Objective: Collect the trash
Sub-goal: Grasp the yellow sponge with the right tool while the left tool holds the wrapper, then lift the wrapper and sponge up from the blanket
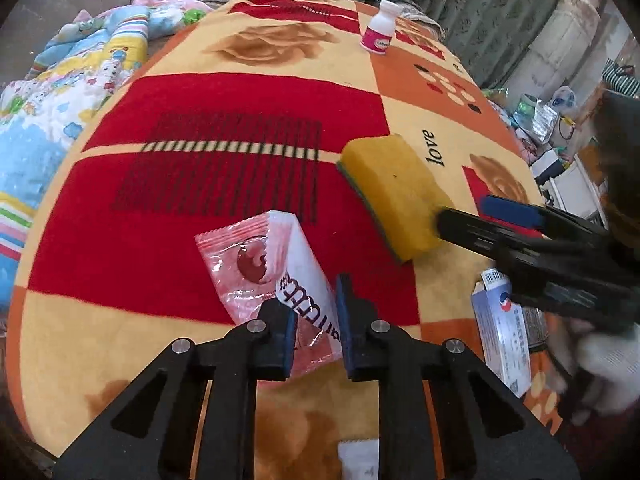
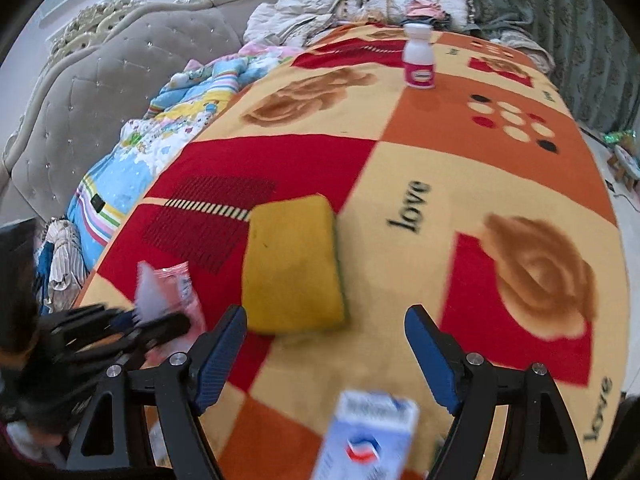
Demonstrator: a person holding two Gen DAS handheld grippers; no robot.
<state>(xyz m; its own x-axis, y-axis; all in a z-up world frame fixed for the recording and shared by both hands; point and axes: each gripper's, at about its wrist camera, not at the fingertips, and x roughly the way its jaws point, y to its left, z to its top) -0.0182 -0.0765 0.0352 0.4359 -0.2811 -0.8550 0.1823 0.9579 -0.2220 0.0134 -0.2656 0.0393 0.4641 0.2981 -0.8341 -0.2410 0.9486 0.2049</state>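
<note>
Pinching the pink wrapper [image 1: 276,276] is the step we judge to be in hand. In the left wrist view our left gripper [image 1: 316,312] has its fingers drawn narrow on the wrapper's lower end, and the crinkly, glossy film with its serrated edge and white printed band sticks out beyond them, just left of the yellow sponge [image 1: 394,196]. The wrapper seems to hover slightly above the blanket [image 1: 224,100], a soft fleece of red, cream and orange squares with brown roses that covers the bed. The sponge is a thick foam block, yellow on top with a green scouring layer below. Our right gripper [image 1: 472,216] reaches in from the right, one finger by the sponge's near corner; whether it touches we cannot tell. A blue and white cardboard carton [image 1: 502,340] lies below the sponge, to the right. A small white bottle [image 1: 379,28] with a pink label stands upright far beyond the sponge.

In the right wrist view the right gripper [image 2: 326,354] has its fingers spread wide and empty, with the sponge [image 2: 294,264] just ahead of them, towards the left finger. The carton [image 2: 368,436] shows blurred, nearer than the sponge.

Next, we think, the right fingers must straddle the sponge squarely before squeezing, since foam yields.
</note>
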